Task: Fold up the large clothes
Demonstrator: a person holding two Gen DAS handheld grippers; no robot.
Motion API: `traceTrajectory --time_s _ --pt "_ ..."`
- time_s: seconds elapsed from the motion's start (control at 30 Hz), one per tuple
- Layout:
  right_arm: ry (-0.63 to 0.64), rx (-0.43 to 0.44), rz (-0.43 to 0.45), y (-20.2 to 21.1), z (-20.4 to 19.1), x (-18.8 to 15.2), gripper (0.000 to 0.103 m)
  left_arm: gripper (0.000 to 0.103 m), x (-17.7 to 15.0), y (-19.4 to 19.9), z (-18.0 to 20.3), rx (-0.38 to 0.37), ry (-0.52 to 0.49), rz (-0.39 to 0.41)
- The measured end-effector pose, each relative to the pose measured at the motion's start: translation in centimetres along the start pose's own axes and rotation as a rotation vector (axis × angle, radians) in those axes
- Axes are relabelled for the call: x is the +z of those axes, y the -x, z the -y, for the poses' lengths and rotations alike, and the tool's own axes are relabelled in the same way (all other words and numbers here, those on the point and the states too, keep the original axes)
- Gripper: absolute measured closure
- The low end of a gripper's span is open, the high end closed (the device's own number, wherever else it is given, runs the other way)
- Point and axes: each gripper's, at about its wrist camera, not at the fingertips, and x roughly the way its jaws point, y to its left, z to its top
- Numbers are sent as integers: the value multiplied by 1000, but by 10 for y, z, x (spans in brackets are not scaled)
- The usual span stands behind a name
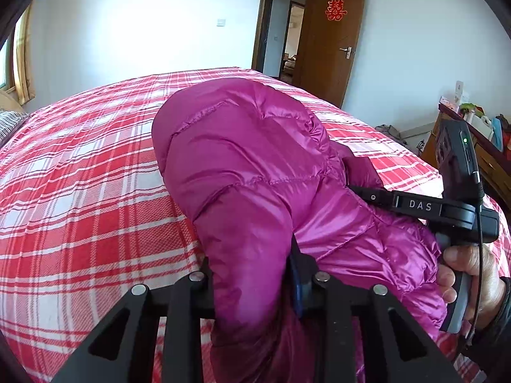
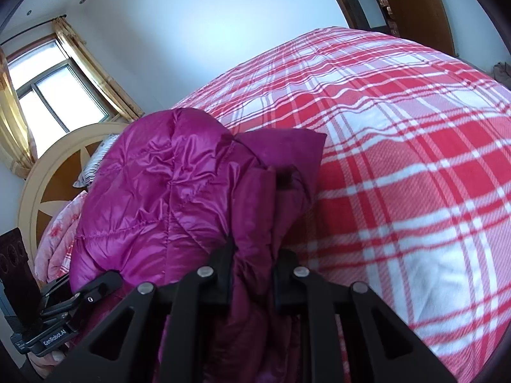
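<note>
A shiny magenta puffer jacket (image 1: 242, 166) lies bunched on a bed with a red and white plaid cover (image 1: 80, 191). My left gripper (image 1: 252, 284) is shut on a thick fold of the jacket at its near edge. My right gripper (image 2: 254, 274) is shut on another fold of the jacket (image 2: 166, 185), with the fabric bulging up between its fingers. In the left wrist view the right gripper (image 1: 361, 191) shows from the side, its tips buried in the jacket. In the right wrist view the left gripper's body (image 2: 64, 316) shows at the lower left.
The plaid cover (image 2: 399, 166) stretches far to the right. A round cream headboard (image 2: 41, 172), a striped pillow and a pink floral quilt (image 2: 59, 233) lie at the bed's head. A brown door (image 1: 332, 41) stands open behind. A cluttered wooden cabinet (image 1: 472, 134) stands at the right.
</note>
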Motion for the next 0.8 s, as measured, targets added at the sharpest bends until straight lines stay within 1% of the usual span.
traceTrajectory --time_s 0.2,0.3,0.43,0.57,0.77,0.8 --pt "1 18 22 13 -15 -10 84 77 -3 18 -9 -9 14 15" --pt "14 46 39 19 -29 -8 85 78 -3 32 -19 -1 24 33" --pt "46 84 57 21 -59 -4 85 79 -4 58 -38 30 48 61" --pt "71 135 53 14 -87 -2 85 79 -10 85 -58 65 94 76" --pt "119 227 8 -17 -140 -4 85 79 -29 127 -102 146 154 116" --pt "127 244 -3 -24 -150 -5 85 79 -34 134 -111 169 166 120"
